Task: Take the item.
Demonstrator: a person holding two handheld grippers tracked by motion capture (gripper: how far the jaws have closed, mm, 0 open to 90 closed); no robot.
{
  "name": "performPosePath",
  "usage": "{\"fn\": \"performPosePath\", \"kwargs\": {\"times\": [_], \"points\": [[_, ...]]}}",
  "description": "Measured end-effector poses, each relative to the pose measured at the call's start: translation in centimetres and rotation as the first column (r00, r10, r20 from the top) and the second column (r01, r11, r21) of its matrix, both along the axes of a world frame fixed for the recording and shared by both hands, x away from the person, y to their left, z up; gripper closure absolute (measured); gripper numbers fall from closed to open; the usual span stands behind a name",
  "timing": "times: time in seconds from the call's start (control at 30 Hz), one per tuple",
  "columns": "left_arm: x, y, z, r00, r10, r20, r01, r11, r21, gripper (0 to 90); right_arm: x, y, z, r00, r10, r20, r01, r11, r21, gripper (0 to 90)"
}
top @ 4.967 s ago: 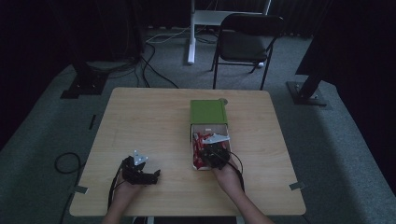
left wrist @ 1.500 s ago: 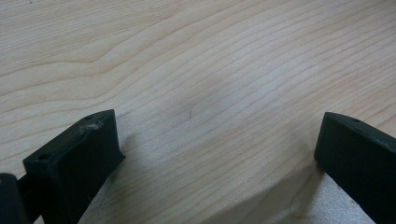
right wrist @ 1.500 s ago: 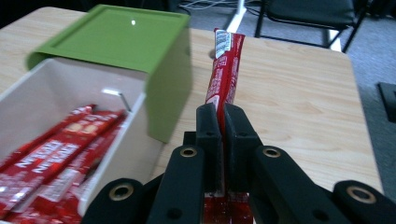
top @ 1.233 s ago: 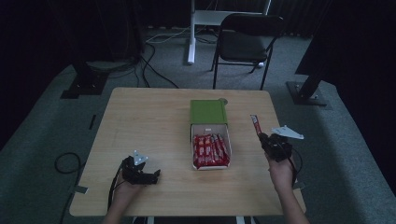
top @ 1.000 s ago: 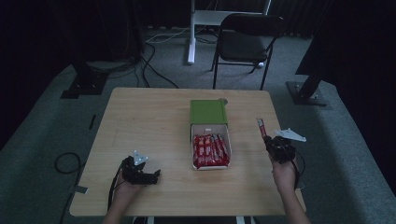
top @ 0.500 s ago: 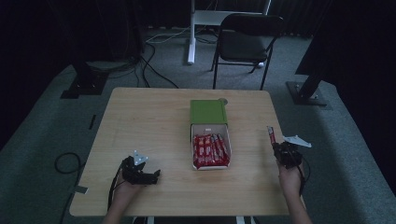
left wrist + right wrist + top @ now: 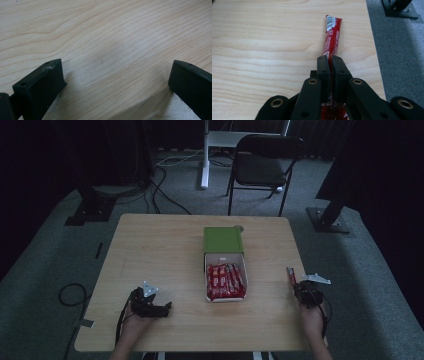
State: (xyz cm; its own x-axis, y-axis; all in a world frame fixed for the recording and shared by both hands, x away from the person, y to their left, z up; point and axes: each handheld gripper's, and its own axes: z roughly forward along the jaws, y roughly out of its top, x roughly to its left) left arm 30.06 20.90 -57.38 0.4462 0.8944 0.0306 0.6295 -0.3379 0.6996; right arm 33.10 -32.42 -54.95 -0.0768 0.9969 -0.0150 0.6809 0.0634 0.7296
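Jaws of the right gripper (image 7: 330, 62) pinch a red stick packet (image 7: 331, 37); left gripper (image 7: 150, 306) jaws gape wide over bare table (image 7: 105, 37).

A light wooden table (image 7: 165, 250) with visible grain stands on grey carpet (image 7: 50, 265). Near its middle lies an open white box (image 7: 225, 282) — its green lid or sleeve (image 7: 223, 239) sits at the far end, touching it — and red packets (image 7: 226, 281) fill the tray side by side. A small round thing (image 7: 238, 228) lies just beyond the green part, too small to identify. At the near left the left gripper (image 7: 150, 304) rests on the tabletop, jaws spread wide over bare wood (image 7: 107, 50). By the right edge a red stick packet (image 7: 331, 36) lies along the wood — whether it touches the surface is unclear.
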Motion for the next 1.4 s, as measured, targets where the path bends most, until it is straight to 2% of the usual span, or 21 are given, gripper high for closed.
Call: {"fn": "performPosePath", "kwargs": {"times": [0.37, 0.53, 0.73, 0.87, 1.0, 1.07, 1.1, 1.27, 1.3, 1.4], "points": [[0.0, 0.0, 0.0, 1.0, 0.0, 0.0, 0.0, 1.0, 0.0, 1.0, -0.1, -0.1, -1.0, 0.9992, 0.011, -0.038, -0.011, 1.0, -0.002, 85.6], [0.0, 0.0, 0.0, 1.0, -0.001, -0.001, 0.001, 1.0, 0.001, 1.0, -0.1, -0.1, -1.3, 0.9987, 0.018, -0.048, -0.019, 1.0, -0.019, 85.4], [0.0, 0.0, 0.0, 1.0, 0.0, 0.0, 0.0, 1.0, 0.001, 1.0, -0.2, -0.4, -1.4, 0.9989, 0.023, -0.042, -0.023, 1.0, 0.006, 80.6], [0.0, 0.0, 0.0, 1.0, 0.0, -0.001, 0.0, 1.0, 0.0, 1.0, -0.2, -0.5, -1.1, 0.9992, 0.022, -0.033, -0.021, 0.999, 0.031, 68.5], [0.0, 0.0, 0.0, 1.0, 0.0, -0.001, 0.0, 1.0, 0.0, 1.0, -0.2, -0.5, -0.8, 0.9993, 0.026, -0.027, -0.025, 0.999, 0.045, 65.2], [0.0, 0.0, 0.0, 1.0, 0.0, 0.0, 0.0, 1.0, 0.0, 1.0, -0.1, -0.5, -0.3, 0.9989, 0.042, -0.022, -0.041, 0.996, 0.079, 57.5], [0.0, 0.0, 0.0, 1.0, 0.0, 0.0, 0.0, 1.0, 0.0, 1.0, -0.1, -0.5, -0.3, 0.9989, 0.042, -0.022, -0.041, 0.996, 0.079, 57.5], [0.0, 0.0, 0.0, 1.0, 0.0, -0.001, 0.0, 1.0, 0.0, 1.0, 0.1, -0.3, 0.2, 0.9974, 0.068, -0.022, -0.065, 0.99, 0.128, 33.4], [0.0, 0.0, 0.0, 1.0, 0.0, -0.001, 0.0, 1.0, 0.0, 1.0, 0.1, -0.3, 0.2, 0.9974, 0.068, -0.022, -0.065, 0.99, 0.128, 33.4], [0.0, 0.0, 0.0, 1.0, 0.0, 0.0, 0.0, 1.0, 0.0, 1.1, 0.3, 0.2, 0.5, 0.994, 0.102, -0.038, -0.095, 0.983, 0.159, 22.4]]}}
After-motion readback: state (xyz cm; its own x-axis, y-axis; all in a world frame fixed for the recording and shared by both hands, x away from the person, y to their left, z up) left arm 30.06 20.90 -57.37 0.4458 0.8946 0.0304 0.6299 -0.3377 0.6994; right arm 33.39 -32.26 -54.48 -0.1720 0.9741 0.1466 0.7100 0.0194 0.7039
